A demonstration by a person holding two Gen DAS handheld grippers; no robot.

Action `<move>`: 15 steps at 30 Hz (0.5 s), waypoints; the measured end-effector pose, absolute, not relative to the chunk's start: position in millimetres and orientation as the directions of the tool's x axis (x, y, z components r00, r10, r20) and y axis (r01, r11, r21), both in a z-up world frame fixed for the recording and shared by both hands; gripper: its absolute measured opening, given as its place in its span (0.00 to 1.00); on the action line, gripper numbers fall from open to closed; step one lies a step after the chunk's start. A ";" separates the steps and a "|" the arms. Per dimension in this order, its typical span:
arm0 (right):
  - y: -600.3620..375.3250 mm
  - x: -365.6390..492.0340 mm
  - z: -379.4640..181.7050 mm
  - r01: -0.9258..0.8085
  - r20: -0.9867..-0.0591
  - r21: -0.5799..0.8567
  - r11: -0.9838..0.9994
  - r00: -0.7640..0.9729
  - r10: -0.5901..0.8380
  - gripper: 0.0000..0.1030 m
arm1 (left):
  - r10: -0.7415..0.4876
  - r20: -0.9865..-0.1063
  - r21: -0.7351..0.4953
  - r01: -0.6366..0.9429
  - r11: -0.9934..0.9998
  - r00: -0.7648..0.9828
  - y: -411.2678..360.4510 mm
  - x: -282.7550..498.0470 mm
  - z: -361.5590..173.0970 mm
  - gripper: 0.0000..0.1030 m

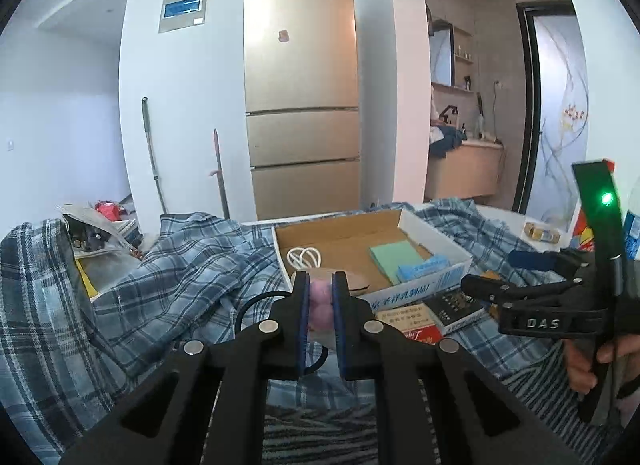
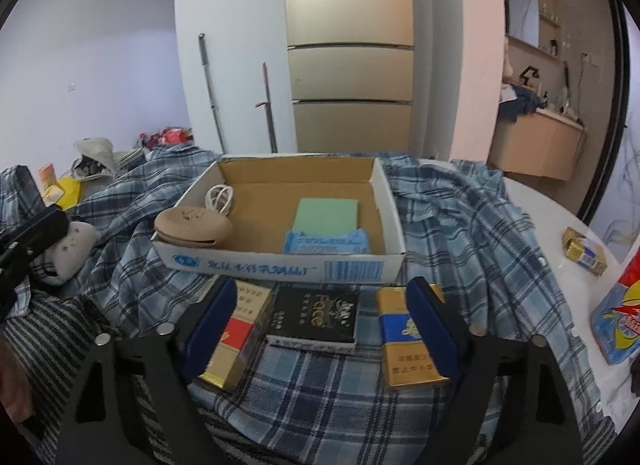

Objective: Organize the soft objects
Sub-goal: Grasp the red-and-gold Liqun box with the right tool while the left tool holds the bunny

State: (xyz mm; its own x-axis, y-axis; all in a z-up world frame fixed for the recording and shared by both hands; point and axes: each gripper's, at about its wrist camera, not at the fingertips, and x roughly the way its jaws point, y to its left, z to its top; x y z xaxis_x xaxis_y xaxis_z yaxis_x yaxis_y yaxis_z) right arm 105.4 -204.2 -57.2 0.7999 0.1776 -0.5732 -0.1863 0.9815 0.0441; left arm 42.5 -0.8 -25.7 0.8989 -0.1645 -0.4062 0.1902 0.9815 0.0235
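So, plaid cloth [image 2: 460,225] before the fridge [image 2: 348,45], box [image 2: 280,265] holding a green pad [image 2: 326,215] (blue packet [image 2: 326,243] beside), your left gripper [image 1: 320,297] clamping something pinkish [image 1: 320,301], right gripper [image 2: 320,325] wide.

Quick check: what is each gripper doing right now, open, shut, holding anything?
Left gripper: shut on a soft pink and pale object.
Right gripper: open, holding nothing; the black packet lies between its fingers, untouched.

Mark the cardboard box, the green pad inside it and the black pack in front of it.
cardboard box [image 2: 280,267], right wrist view, on its printed front wall.
green pad [image 2: 326,215], right wrist view, on its top face.
black pack [image 2: 314,317], right wrist view, on its lettered face.
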 end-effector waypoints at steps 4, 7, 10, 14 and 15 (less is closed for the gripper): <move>-196.0 105.6 -55.4 -0.188 -0.613 0.051 0.981 0.769 0.179 0.81 | -0.163 -0.404 0.012 0.183 0.983 0.900 3.0 40.6 -22.4 0.11; -186.0 112.9 -58.0 -0.201 -0.696 0.124 0.972 0.680 0.230 0.73 | -0.163 -0.408 -0.013 0.173 0.985 0.898 6.4 43.4 -23.1 0.11; -170.0 114.8 -59.4 -0.208 -0.739 0.144 0.968 0.628 0.245 0.73 | -0.160 -0.428 -0.042 0.158 0.987 0.889 9.5 49.4 -27.2 0.11; -151.3 115.4 -61.3 -0.196 -0.761 0.149 0.969 0.603 0.239 0.73 | -0.158 -0.460 -0.067 0.143 0.987 0.874 13.3 57.2 -31.1 0.11; -147.4 116.2 -62.9 -0.194 -0.767 0.146 0.970 0.597 0.235 0.72 | -0.157 -0.468 -0.071 0.141 0.988 0.870 13.9 58.7 -31.9 0.11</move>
